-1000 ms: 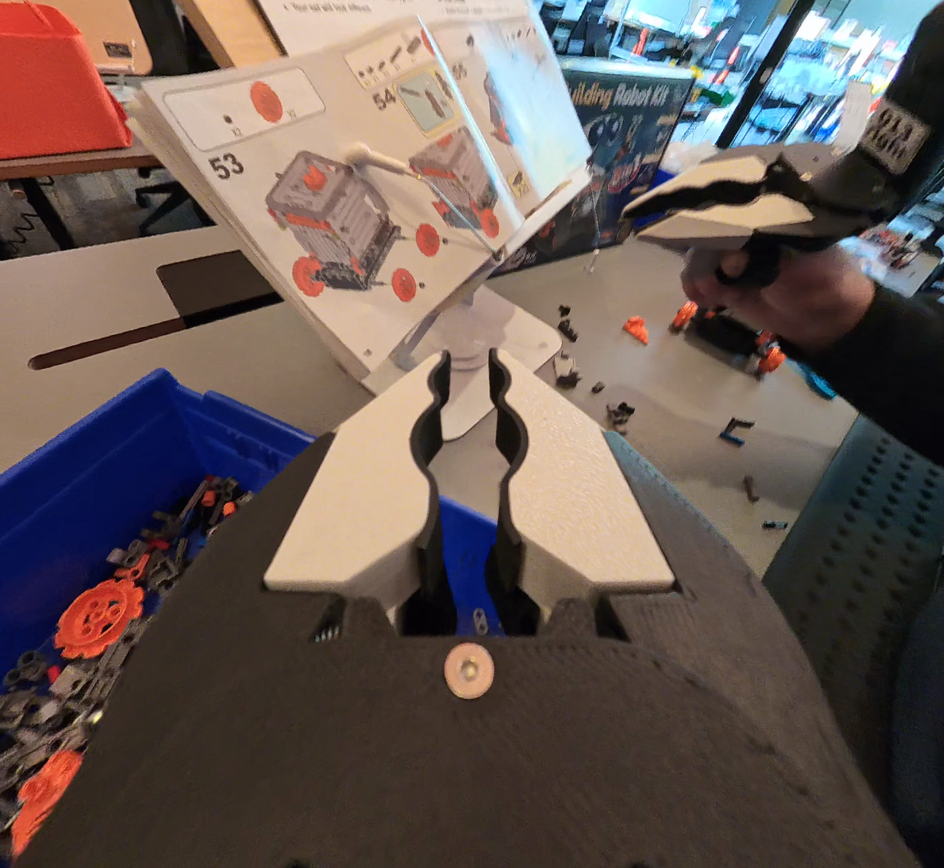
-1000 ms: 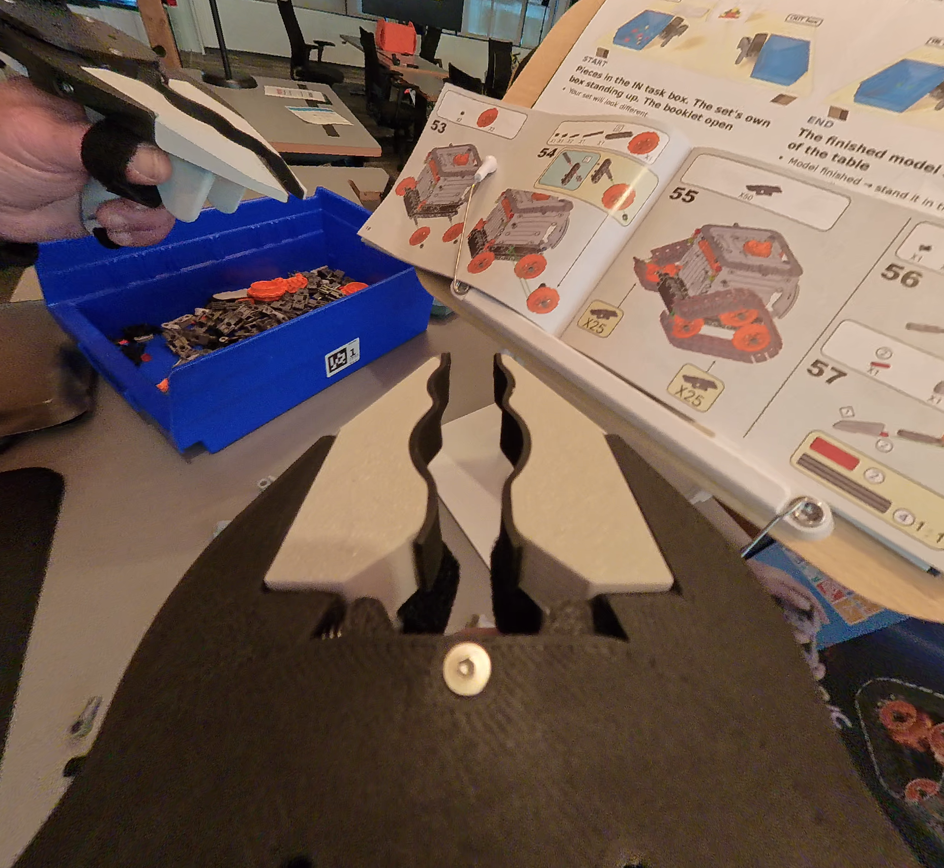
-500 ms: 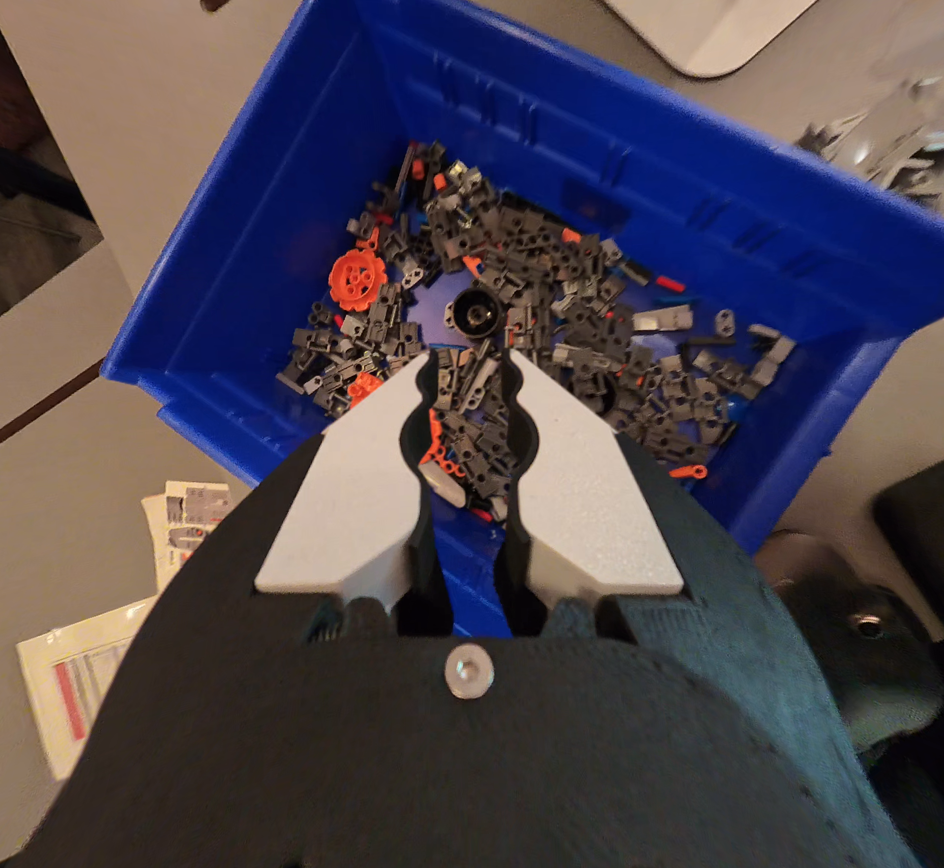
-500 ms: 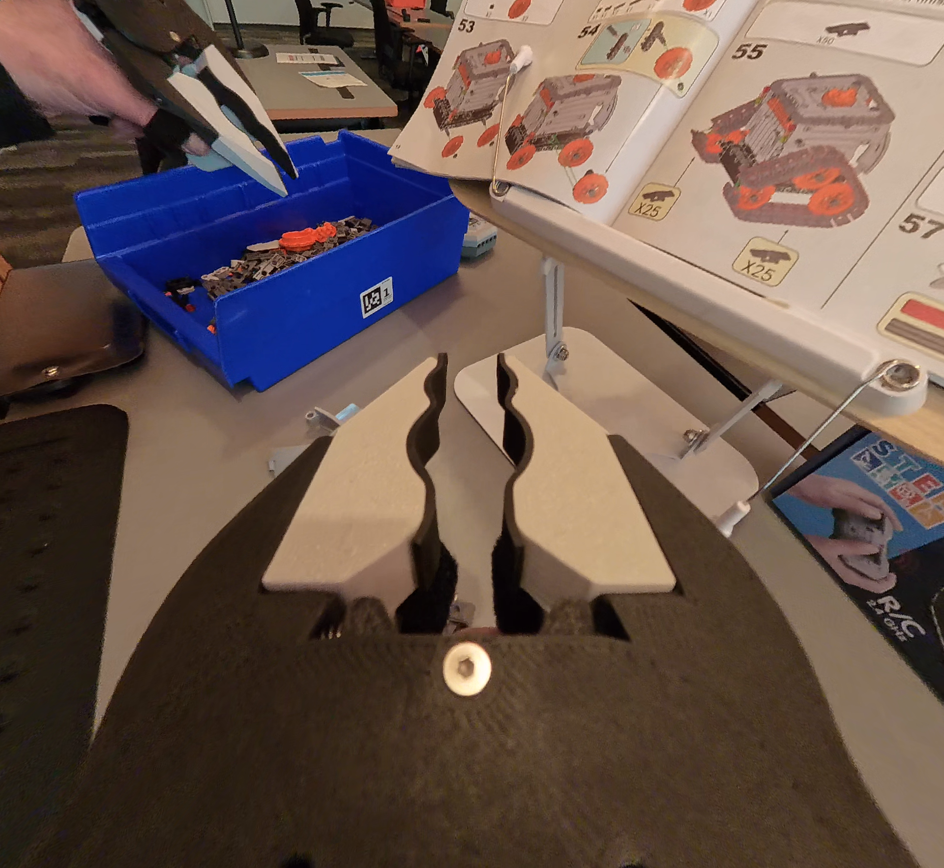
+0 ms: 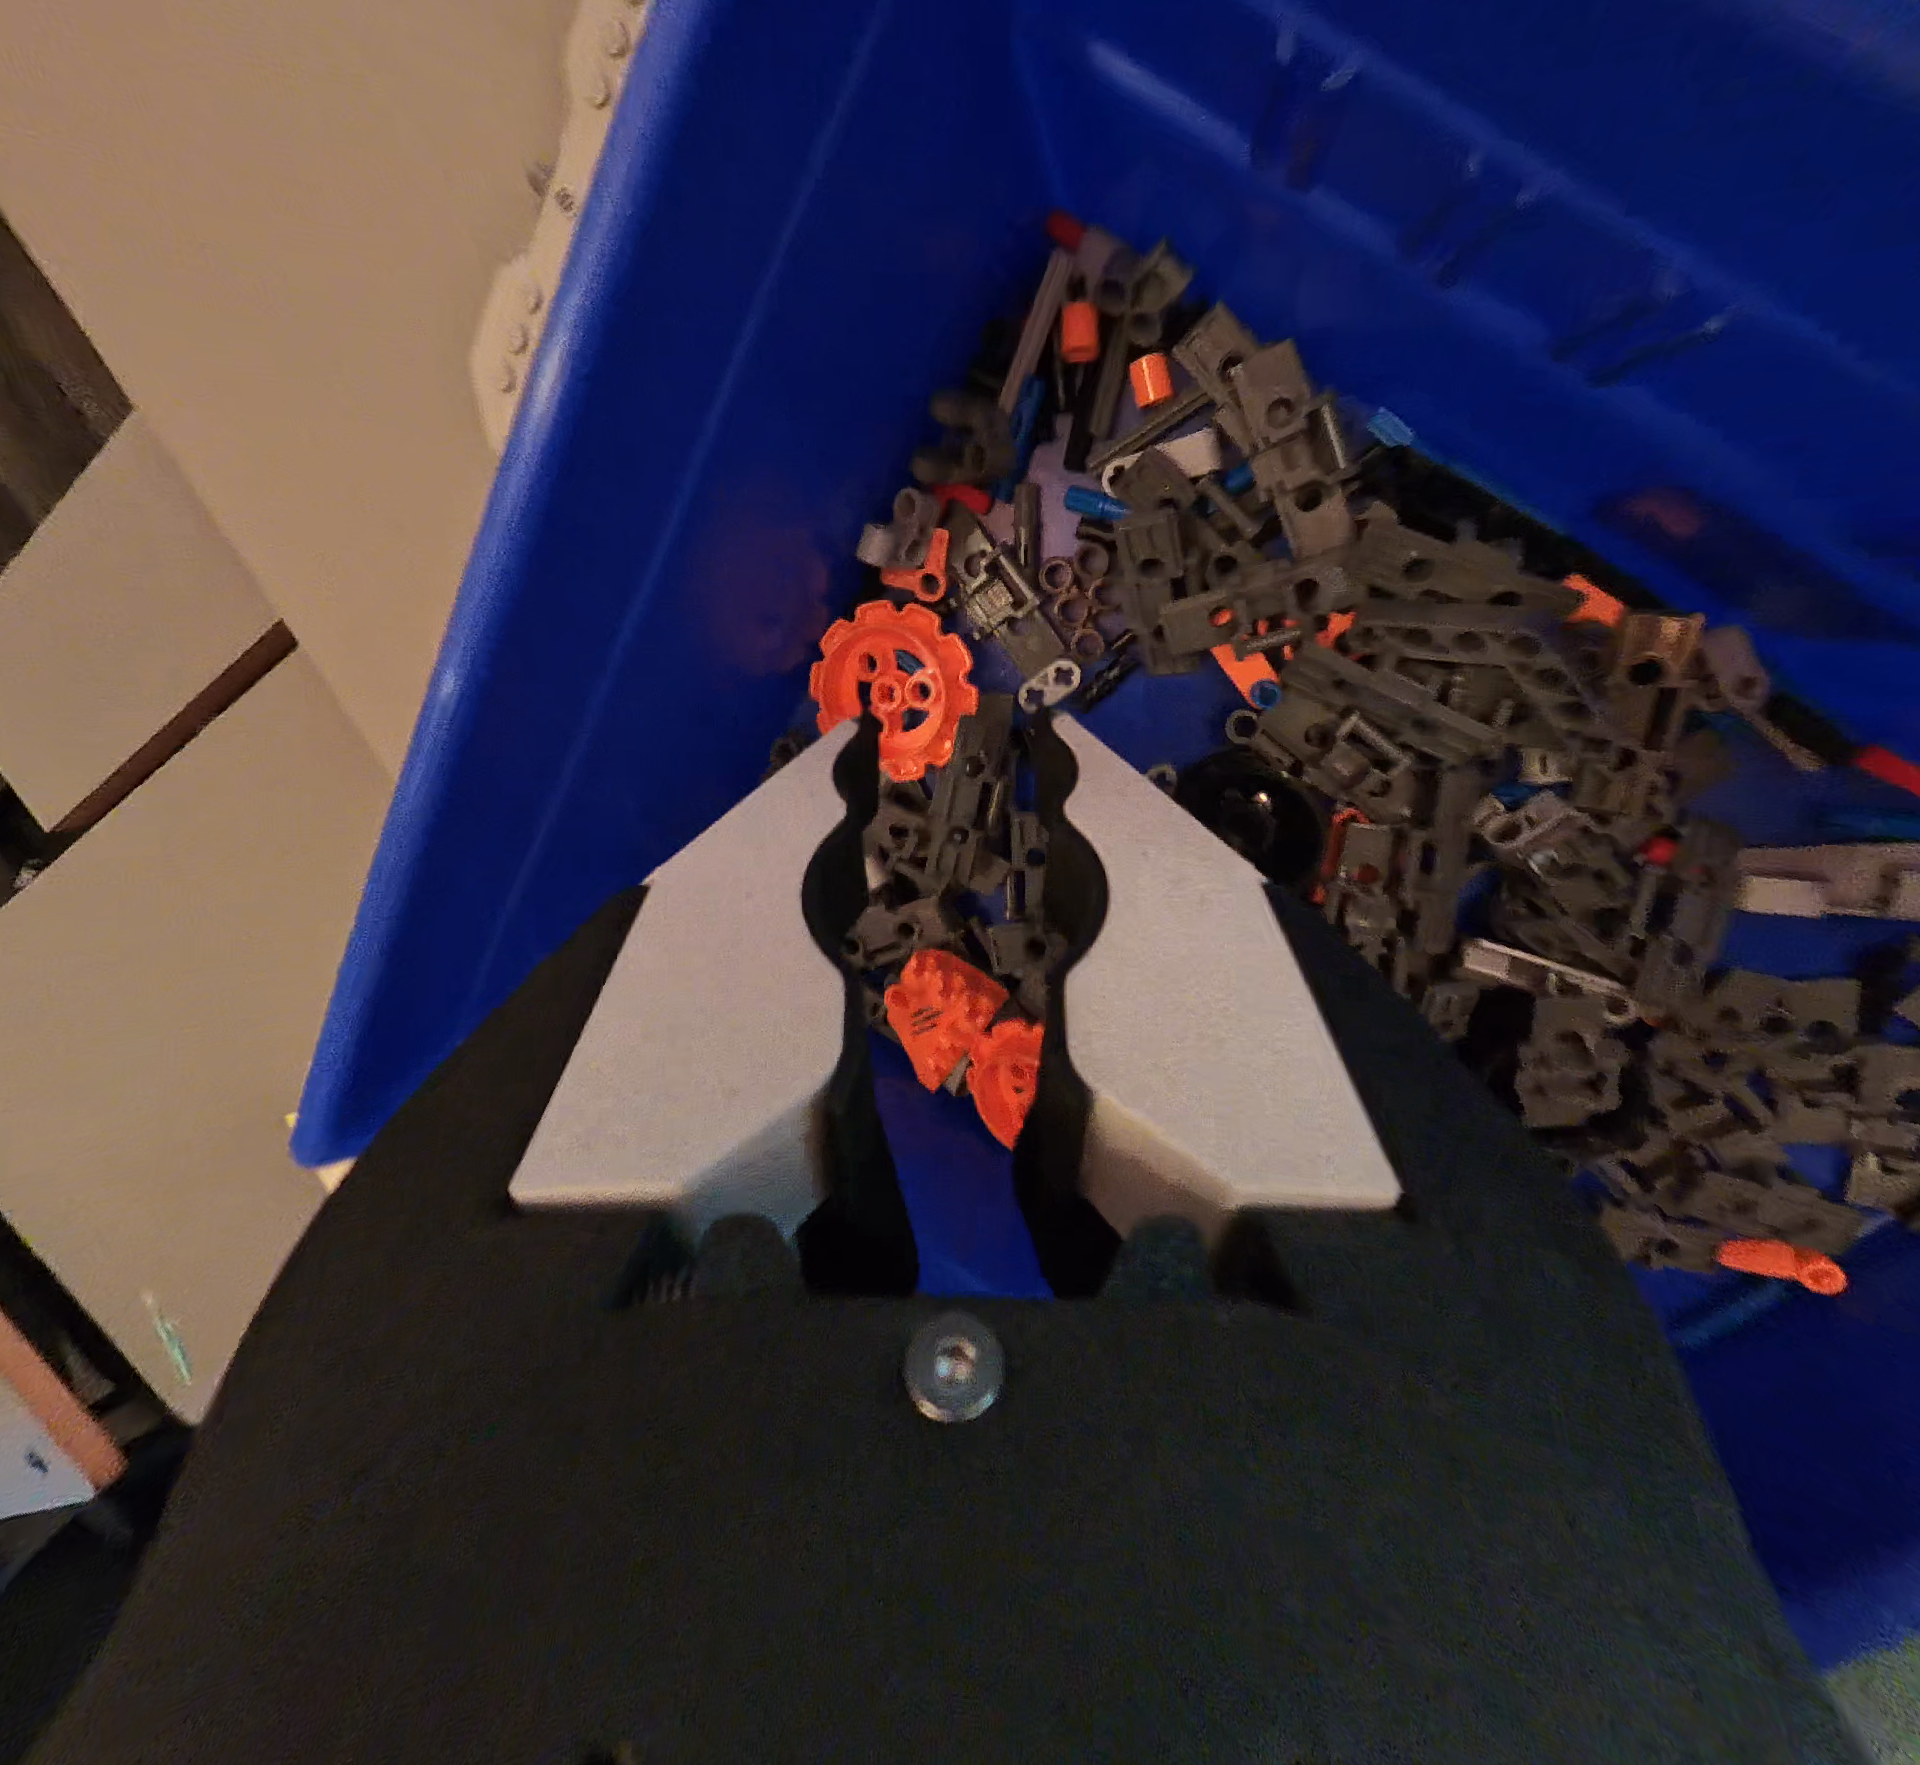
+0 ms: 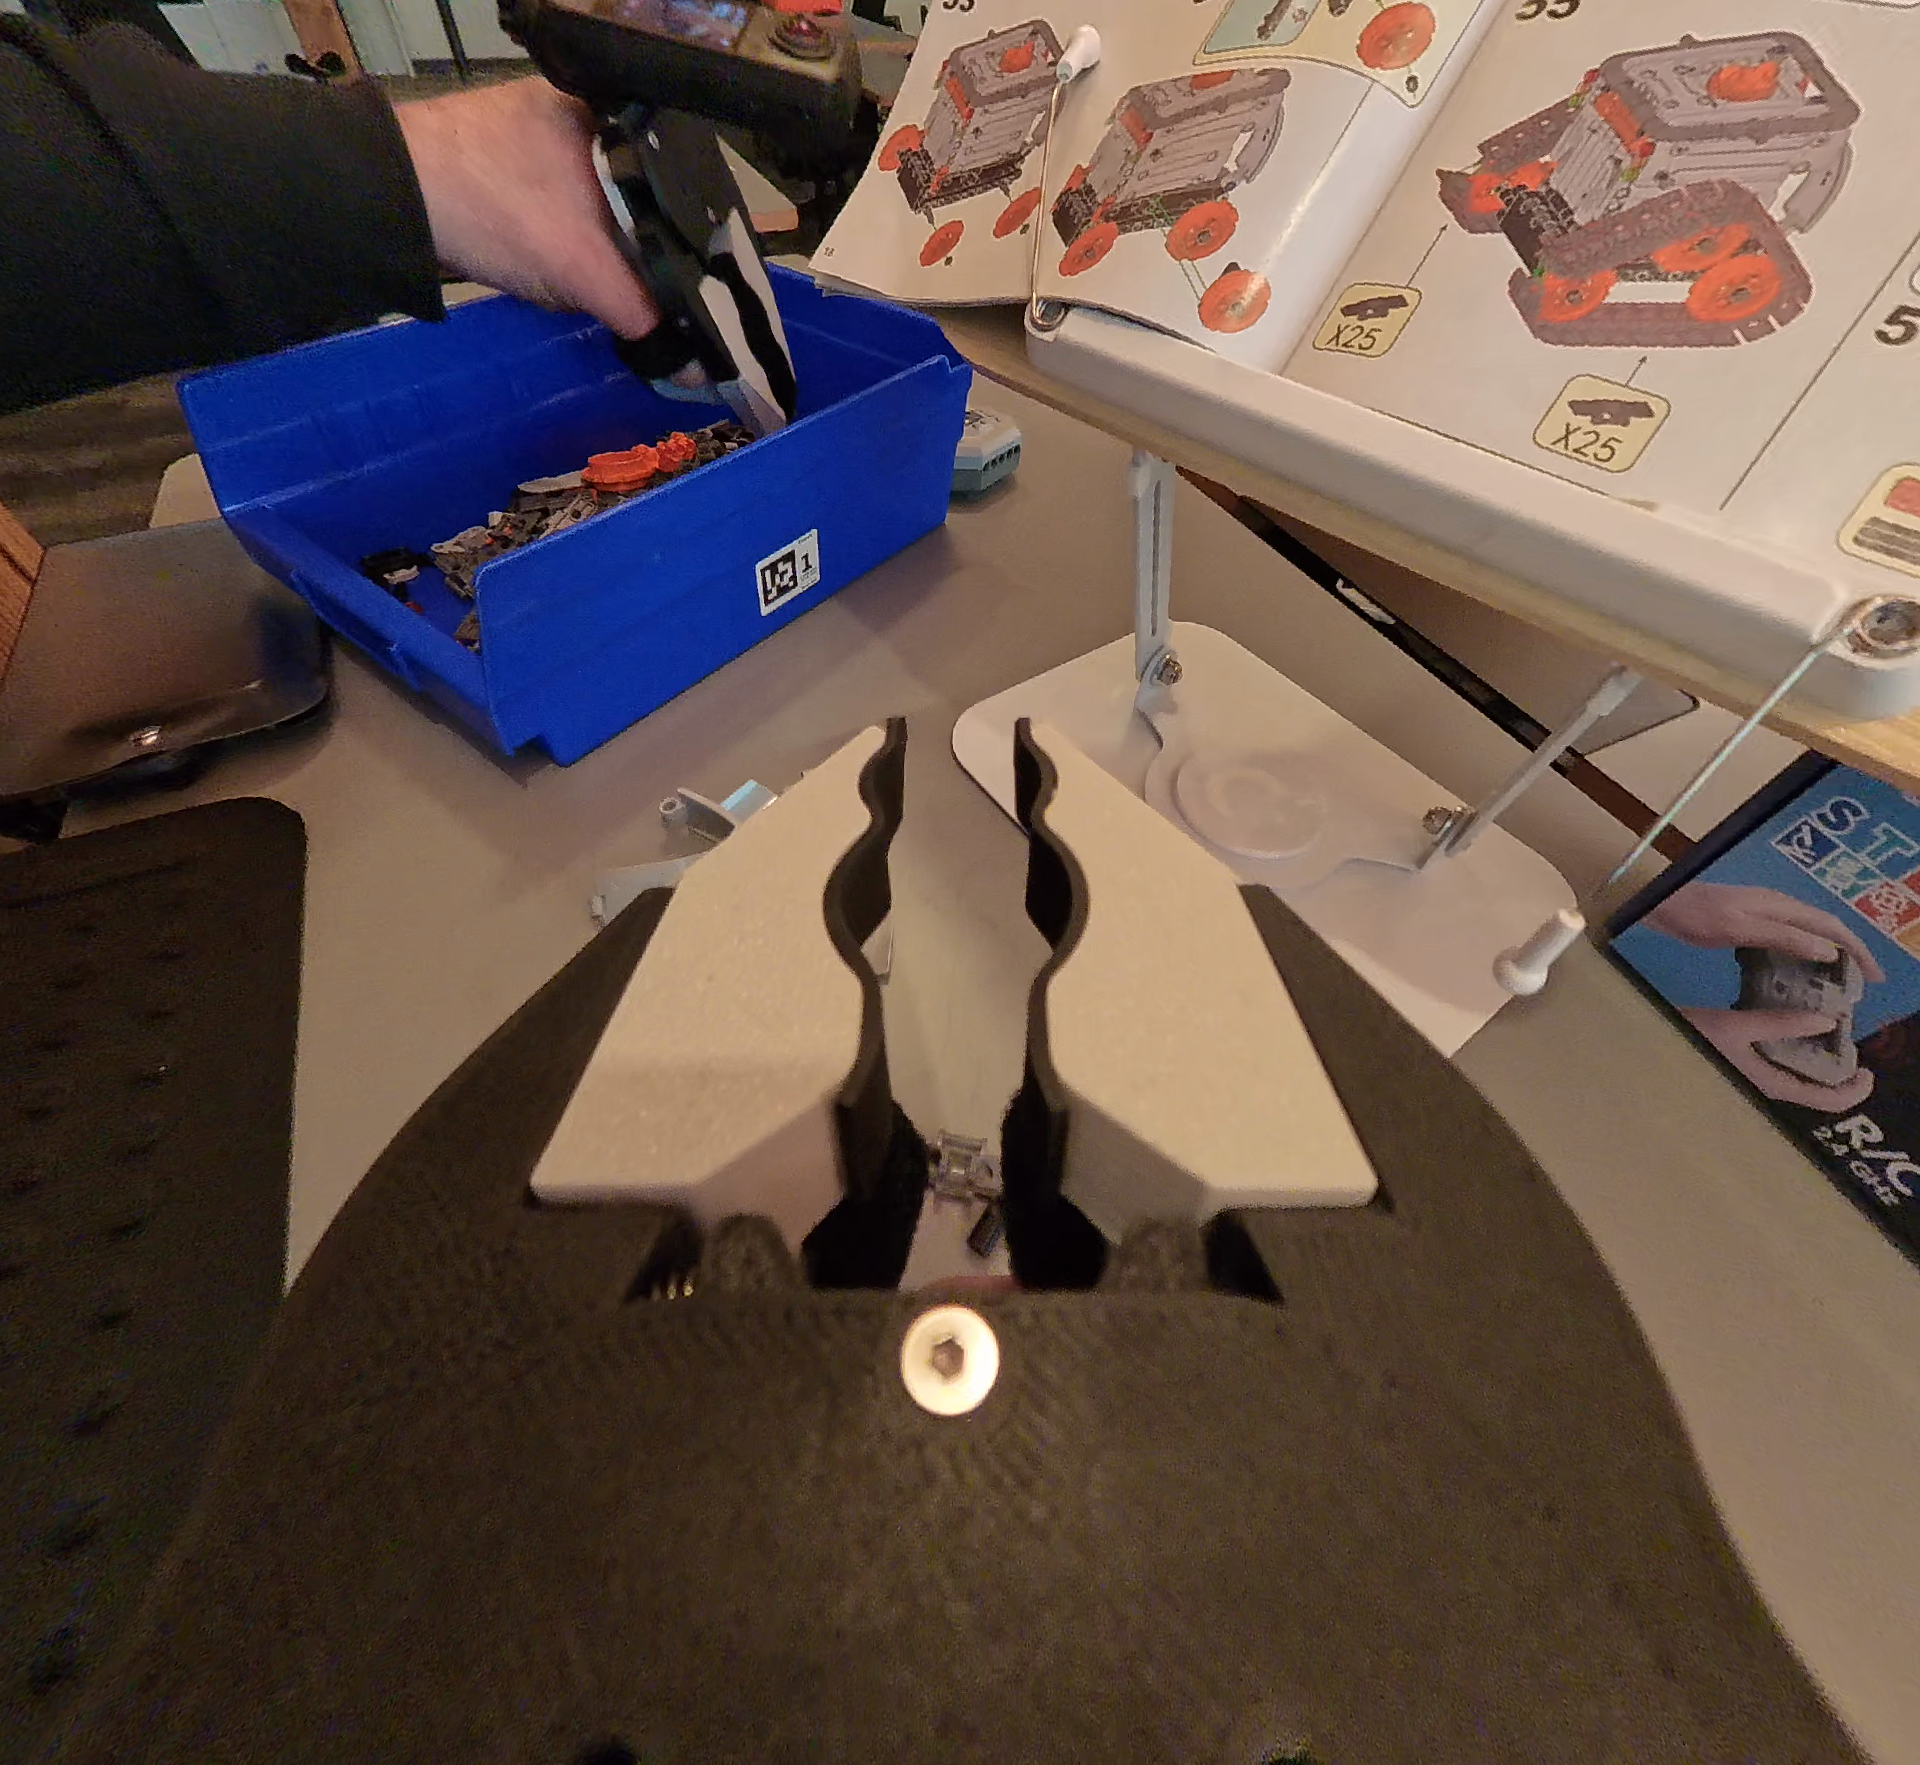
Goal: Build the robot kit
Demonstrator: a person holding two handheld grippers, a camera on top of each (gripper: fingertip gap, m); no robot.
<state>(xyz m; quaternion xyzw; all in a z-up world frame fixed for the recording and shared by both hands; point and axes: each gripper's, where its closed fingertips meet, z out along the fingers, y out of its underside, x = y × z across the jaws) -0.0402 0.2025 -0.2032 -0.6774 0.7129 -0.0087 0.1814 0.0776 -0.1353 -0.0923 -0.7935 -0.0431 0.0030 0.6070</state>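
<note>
Left gripper (image 5: 951, 744): jaws slightly apart, empty, tips inside the blue plastic bin (image 5: 644, 510), just above grey building pieces (image 5: 1455, 780) beside an orange toothed wheel (image 5: 894, 685). Right gripper (image 6: 958, 744): jaws slightly apart, empty, over the grey tabletop (image 6: 447, 842) near the white book-stand base (image 6: 1299, 863).

booklet (image 6: 1351, 157): printed step numbers | blue bin (image 6: 623, 614): coded sticker (image 6: 787, 570) | box (image 6: 1714, 905): lettering

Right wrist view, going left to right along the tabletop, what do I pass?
Dark mat → blue bin with the left tool dipped in → white stand base → blue kit box.
</note>
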